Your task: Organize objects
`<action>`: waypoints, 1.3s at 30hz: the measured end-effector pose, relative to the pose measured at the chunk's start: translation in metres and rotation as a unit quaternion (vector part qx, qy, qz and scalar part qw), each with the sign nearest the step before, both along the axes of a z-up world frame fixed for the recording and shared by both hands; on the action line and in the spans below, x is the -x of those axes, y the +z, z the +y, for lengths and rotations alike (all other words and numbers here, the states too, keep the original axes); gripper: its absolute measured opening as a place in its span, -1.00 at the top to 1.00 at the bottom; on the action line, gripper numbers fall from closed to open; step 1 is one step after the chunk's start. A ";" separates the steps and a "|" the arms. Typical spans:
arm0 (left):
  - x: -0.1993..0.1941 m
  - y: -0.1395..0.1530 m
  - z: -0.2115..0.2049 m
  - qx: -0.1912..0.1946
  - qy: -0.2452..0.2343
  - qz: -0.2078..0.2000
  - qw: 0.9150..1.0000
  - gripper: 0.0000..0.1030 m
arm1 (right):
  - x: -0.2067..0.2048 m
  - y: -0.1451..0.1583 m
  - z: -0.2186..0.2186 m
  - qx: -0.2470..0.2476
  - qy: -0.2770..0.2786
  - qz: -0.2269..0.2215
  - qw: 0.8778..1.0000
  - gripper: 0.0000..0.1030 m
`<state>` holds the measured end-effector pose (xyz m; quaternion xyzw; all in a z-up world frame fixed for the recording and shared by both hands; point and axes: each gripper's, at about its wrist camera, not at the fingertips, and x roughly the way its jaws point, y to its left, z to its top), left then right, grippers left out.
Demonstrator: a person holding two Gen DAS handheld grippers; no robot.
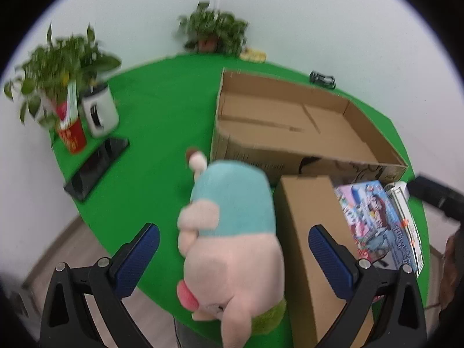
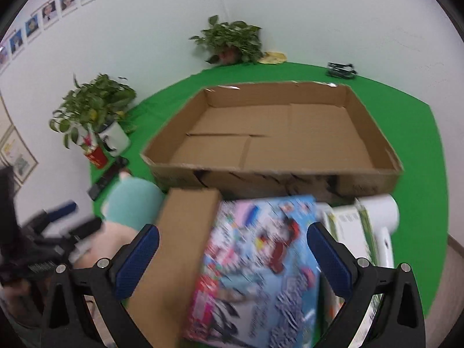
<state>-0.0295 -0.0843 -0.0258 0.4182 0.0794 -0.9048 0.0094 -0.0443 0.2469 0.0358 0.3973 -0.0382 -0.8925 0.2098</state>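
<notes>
Green cloth covers the table point(image 1: 162, 110), and on it a large open cardboard tray point(image 2: 374, 133) is seen at twelve o'clock in both wrist views, its floor bare. In the left wrist view a plush toy point(image 1: 232, 232) in pink and pale blue lies directly ahead, between the spread fingers of the left gripper point(image 1: 233, 258); no pad is seen pressing on it. At three o'clock from the toy a narrow brown carton point(image 1: 307, 232) lies alongside, touching or nearly so, and beyond it a colourful toy box point(image 1: 380, 220) is seen. In the right wrist view the right gripper point(image 2: 232, 258) is likewise held wide, with the colourful toy box point(image 2: 261, 261) framed between its fingers and the brown carton point(image 2: 179, 246) at nine o'clock from it; a white package point(image 2: 371, 226) lies at three o'clock. Whether the box is touched cannot be told through the blur. The step in hand is judged to be the approach for grasping, one object per gripper, with nothing yet placed in the tray. The next move would call for each claw to be closed on its object, then lifted clear over the tray's near wall.
</notes>
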 end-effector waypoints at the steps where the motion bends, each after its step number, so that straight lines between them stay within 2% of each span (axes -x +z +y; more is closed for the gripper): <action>1: 0.000 -0.007 -0.002 -0.014 -0.001 -0.009 1.000 -0.98 | 0.007 0.009 -0.009 0.009 0.017 0.004 1.000 -1.00; 3: -0.001 -0.020 -0.003 -0.035 -0.006 -0.026 0.999 -0.98 | 0.018 0.019 -0.029 0.018 0.051 0.002 0.999 -1.00; 5: -0.002 -0.033 -0.005 -0.047 -0.008 -0.043 0.998 -0.97 | 0.029 0.022 -0.055 0.026 0.082 -0.017 0.996 -1.00; 7: -0.004 -0.047 -0.008 -0.069 -0.011 -0.058 0.996 -0.90 | 0.038 0.015 -0.085 0.027 0.113 -0.041 0.992 -1.00; 8: -0.005 -0.053 -0.007 -0.067 -0.013 -0.060 0.996 -0.89 | 0.044 0.008 -0.101 0.018 0.122 -0.056 0.991 -0.99; 9: -0.006 -0.057 -0.008 -0.059 -0.012 -0.063 0.996 -0.80 | 0.047 0.001 -0.111 0.011 0.126 -0.069 0.990 -0.99; 10: -0.007 -0.061 -0.010 -0.059 -0.014 -0.064 0.996 -0.77 | 0.050 -0.006 -0.124 0.005 0.132 -0.083 0.988 -0.99; 14: -0.018 -0.063 -0.025 -0.101 -0.019 -0.048 0.994 -0.62 | 0.053 -0.033 -0.163 -0.018 0.158 -0.125 0.979 -0.99; 19: -0.030 -0.062 -0.030 -0.111 -0.030 -0.039 0.993 -0.54 | 0.039 -0.054 -0.200 -0.042 0.197 -0.139 0.970 -0.98; 23: -0.037 -0.060 -0.027 -0.115 -0.032 -0.031 0.992 -0.50 | 0.029 -0.075 -0.222 -0.055 0.211 -0.170 0.961 -0.86; 30: -0.051 -0.051 -0.016 -0.095 -0.037 -0.019 0.995 -0.40 | 0.023 -0.083 -0.221 -0.032 0.206 -0.184 0.961 -0.83; 34: -0.060 -0.033 -0.008 -0.074 -0.036 0.002 0.997 -0.38 | 0.021 -0.080 -0.215 -0.006 0.207 -0.184 0.961 -0.69; 36: -0.060 -0.013 -0.002 -0.059 -0.040 0.025 0.997 -0.38 | 0.018 -0.066 -0.211 0.004 0.211 -0.158 0.965 -0.63; 39: -0.054 0.028 0.012 -0.034 -0.060 0.076 0.995 -0.38 | 0.015 -0.024 -0.200 0.020 0.210 -0.091 0.973 -0.59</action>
